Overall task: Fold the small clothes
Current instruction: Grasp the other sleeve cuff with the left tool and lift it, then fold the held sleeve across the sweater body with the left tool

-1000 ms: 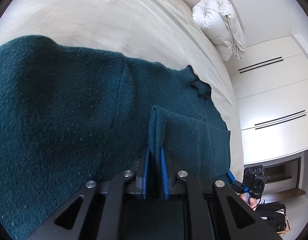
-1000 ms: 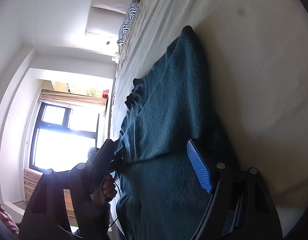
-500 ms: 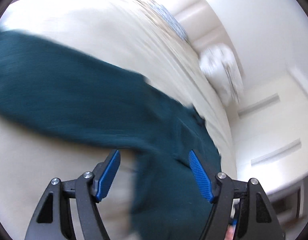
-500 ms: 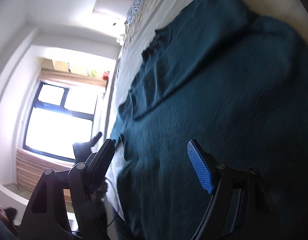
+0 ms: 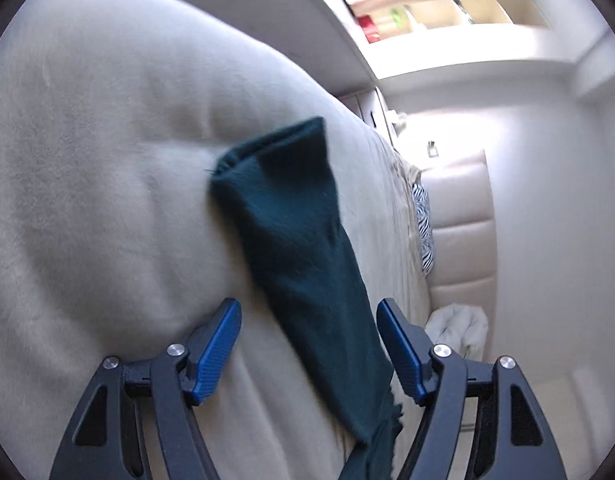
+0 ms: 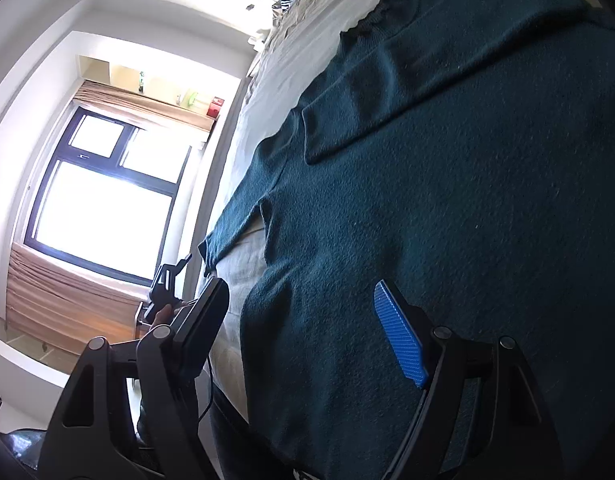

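A dark teal knit sweater (image 6: pixel 447 184) lies spread on the beige bed (image 5: pixel 107 160). One sleeve is folded across its body (image 6: pixel 387 92). The other sleeve (image 5: pixel 303 256) stretches out flat on the bed, its cuff pointing away. My left gripper (image 5: pixel 309 346) is open and empty, its blue pads on either side of that sleeve, just above it. My right gripper (image 6: pixel 303 332) is open and empty over the sweater's lower body. The left gripper also shows small in the right wrist view (image 6: pixel 167 284), held in a hand.
A zebra-print pillow (image 5: pixel 423 232) and a padded headboard (image 5: pixel 463 240) stand at the bed's far end. A white bundle (image 5: pixel 459 328) lies near the bed's edge. A bright window (image 6: pixel 103 196) with a shelf above it is beside the bed.
My left gripper has let go of the folded sweater part, opened, and swung over to the outstretched sleeve. My right gripper has moved closer over the sweater's body, staying open.
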A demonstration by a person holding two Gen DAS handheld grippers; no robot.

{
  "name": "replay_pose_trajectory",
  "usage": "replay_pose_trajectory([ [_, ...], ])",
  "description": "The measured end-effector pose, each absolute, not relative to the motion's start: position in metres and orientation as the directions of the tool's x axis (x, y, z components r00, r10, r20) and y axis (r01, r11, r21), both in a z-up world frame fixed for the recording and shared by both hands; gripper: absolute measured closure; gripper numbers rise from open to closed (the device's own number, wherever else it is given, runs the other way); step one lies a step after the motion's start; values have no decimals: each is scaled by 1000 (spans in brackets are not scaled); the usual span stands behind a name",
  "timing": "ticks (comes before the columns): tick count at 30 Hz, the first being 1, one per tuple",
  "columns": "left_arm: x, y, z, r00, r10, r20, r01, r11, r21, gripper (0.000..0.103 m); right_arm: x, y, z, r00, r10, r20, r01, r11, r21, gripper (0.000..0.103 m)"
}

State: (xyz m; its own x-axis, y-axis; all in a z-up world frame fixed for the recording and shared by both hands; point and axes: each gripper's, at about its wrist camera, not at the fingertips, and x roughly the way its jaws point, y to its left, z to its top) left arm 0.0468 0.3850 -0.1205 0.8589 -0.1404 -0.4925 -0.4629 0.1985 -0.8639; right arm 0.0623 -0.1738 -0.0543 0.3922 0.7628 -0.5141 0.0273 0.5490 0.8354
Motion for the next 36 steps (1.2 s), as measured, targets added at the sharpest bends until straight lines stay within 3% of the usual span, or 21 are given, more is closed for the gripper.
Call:
replay_pose_trajectory([
  [6,64,403,-123,890,-101,-445,-422,189,-887,37,55,-177,-53,389,759,-523,31,556,830,27],
  [8,69,413,-128,891,-100,-443,-422,177,-889,45,59,-173,-53,392,752,-530,32,564,825,27],
  [13,60,427,-137,884,-106,-455,-435,169,-884,86,58,-171,-58,397,738,-546,37,581,813,28],
  [15,54,427,-136,883,-102,-457,-435,183,-881,93,58,-169,-61,395,719,-572,37,610,792,29],
  [20,53,412,-109,887,-87,-453,-412,294,-862,96,56,-162,-65,372,656,-656,15,703,711,33],
  [27,92,336,-46,876,-192,-442,-264,575,-774,96,56,-171,-63,392,653,-648,7,703,711,33],
  [32,124,207,-15,786,-330,-523,-19,833,-554,96,63,-188,-56,427,647,-631,11,694,719,33],
  [36,122,113,-19,711,-375,-595,163,911,-379,95,75,-198,-48,446,653,-613,12,680,733,33],
])
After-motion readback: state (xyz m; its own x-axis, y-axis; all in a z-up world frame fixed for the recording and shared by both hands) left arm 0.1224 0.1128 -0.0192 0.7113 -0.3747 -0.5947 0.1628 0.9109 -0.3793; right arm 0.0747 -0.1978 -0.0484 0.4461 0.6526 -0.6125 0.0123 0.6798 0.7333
